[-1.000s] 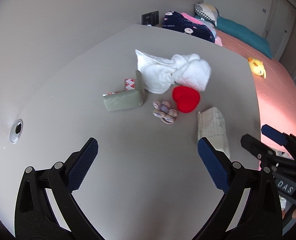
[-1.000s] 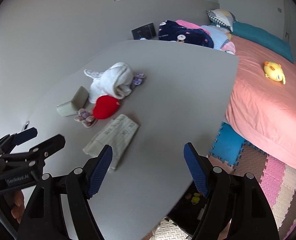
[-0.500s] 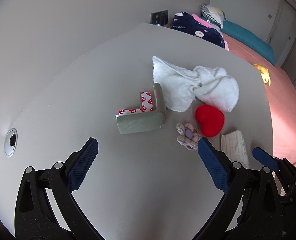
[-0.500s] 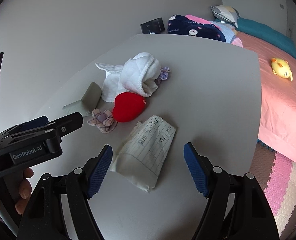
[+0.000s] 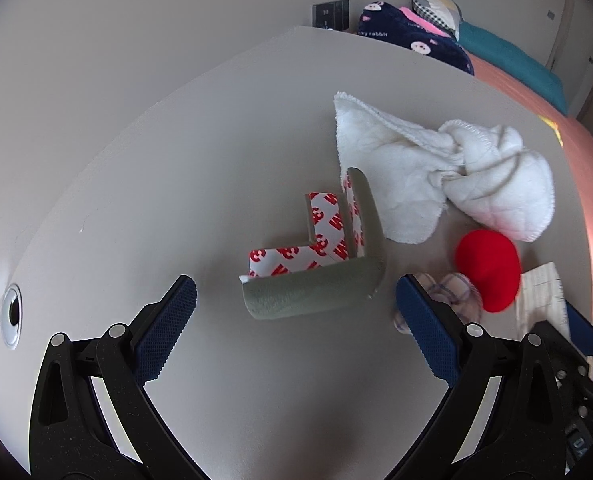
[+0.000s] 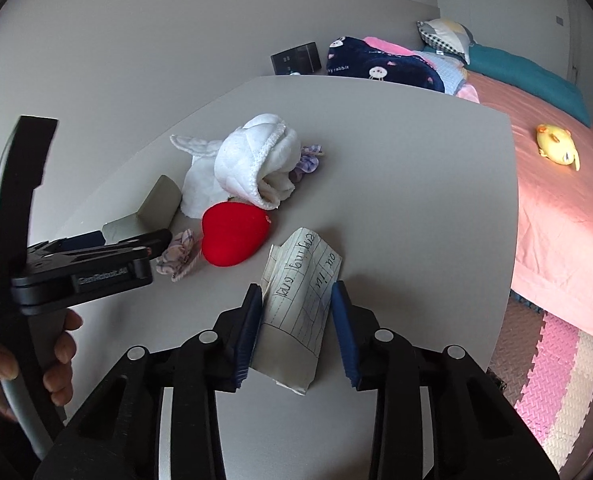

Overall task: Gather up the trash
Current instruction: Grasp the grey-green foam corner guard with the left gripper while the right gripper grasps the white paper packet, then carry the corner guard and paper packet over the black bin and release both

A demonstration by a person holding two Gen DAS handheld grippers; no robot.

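A grey L-shaped foam corner guard [image 5: 316, 288] with red-printed white backing lies on the grey table [image 5: 176, 160]. My left gripper [image 5: 292, 320] is open, its fingers on either side of the guard's near arm, apart from it. A folded lined paper [image 6: 300, 296] with handwriting lies near the table's front edge. My right gripper [image 6: 296, 316] has its pads at the paper's two sides, narrowed around it; contact is unclear. The guard also shows in the right wrist view [image 6: 152, 208].
A white towel [image 5: 448, 184], a red heart cushion [image 5: 488, 268] and a checked fabric flower [image 6: 176, 256] lie beside the trash. A cable hole [image 5: 12, 312] is at the table's left. A pink bed [image 6: 568, 208] with a yellow toy [image 6: 556, 144] stands right.
Both grippers have moved forward. The left now straddles the corner guard. The right has closed from wide open to a narrow gap around the folded paper.
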